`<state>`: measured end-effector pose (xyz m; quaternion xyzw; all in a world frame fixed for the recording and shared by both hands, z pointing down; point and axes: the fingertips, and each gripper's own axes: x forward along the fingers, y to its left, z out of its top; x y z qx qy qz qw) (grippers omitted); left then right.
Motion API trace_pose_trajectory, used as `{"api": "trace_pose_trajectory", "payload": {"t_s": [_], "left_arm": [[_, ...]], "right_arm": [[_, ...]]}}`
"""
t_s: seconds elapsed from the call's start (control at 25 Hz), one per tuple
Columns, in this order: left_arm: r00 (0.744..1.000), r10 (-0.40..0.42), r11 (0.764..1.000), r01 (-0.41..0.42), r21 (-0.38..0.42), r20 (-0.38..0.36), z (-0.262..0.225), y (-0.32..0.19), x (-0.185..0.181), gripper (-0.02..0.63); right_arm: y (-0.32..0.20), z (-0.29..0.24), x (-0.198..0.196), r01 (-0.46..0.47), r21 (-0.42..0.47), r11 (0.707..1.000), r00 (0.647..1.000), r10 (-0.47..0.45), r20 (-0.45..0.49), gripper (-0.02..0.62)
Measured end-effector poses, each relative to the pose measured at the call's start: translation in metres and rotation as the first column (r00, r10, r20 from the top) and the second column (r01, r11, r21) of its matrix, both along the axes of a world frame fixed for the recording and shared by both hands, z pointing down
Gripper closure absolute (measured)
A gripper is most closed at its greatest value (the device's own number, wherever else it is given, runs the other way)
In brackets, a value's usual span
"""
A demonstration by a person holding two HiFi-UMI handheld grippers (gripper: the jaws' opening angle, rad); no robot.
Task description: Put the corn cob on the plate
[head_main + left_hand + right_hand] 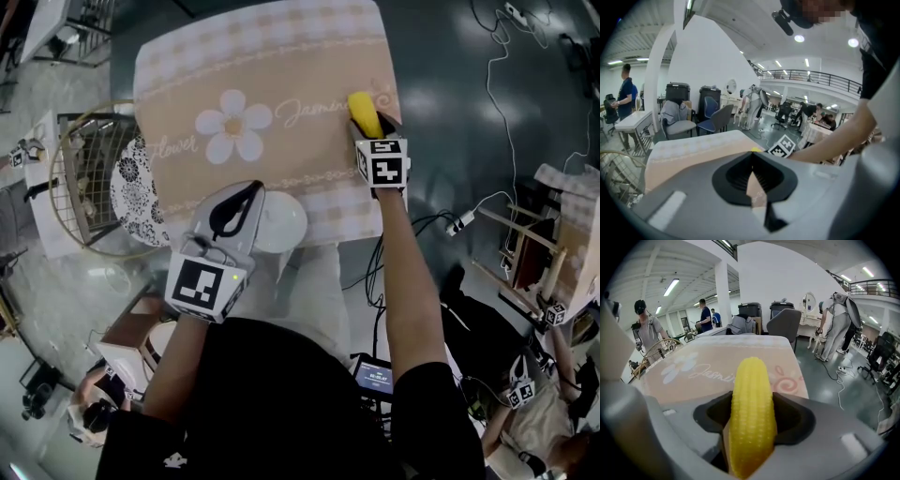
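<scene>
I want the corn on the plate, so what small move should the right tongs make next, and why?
Probably close the right tongs on the corn: it lies between them on the mat, and a sliver of mat shows beside it, so they seem not to grip yet. The plate sits off to the left.

Lit brightly from ceiling lamps (799,38) at 12 o'clock; glaring off glossy floor (450,103) at 1 o'clock; bent fisheye-fashion, blackened at corners, blurred up close.
</scene>
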<state>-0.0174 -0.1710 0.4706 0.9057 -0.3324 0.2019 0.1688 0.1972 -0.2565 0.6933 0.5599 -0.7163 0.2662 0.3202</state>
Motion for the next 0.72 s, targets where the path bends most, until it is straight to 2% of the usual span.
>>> {"api": "trace_pose_trajectory", "payload": {"t_s": [0.28, 0.4, 0.6, 0.72], "left_arm": [[1.0, -0.008, 0.999, 0.008, -0.031, -0.008, 0.0, -0.0011, 0.0032, 0.6], [1.0, 0.01, 1.0, -0.01, -0.005, -0.006, -0.0004, -0.0021, 0.0031, 0.6], [1.0, -0.001, 0.999, 0.001, -0.033, -0.008, -0.0016, -0.0038, 0.0066, 0.6], [1.0, 0.006, 1.0, -0.006, -0.014, -0.012, -0.0017, -0.0065, 0.0057, 0.6]], "right_arm": [[-0.0001, -0.0006, 0.0001, -0.001, 0.02, 1.0, 1.0, 0.001, 0.008, 0.341], [-0.0004, -0.0019, 0.0008, -0.008, 0.018, 1.0, 1.0, 0.007, 0.009, 0.342], [0.0002, -0.0054, 0.0024, -0.026, 0.03, 0.999, 1.0, 0.025, 0.018, 0.344], [0.001, -0.0085, 0.0012, -0.023, 0.038, 0.999, 0.999, 0.022, 0.027, 0.344]]}}
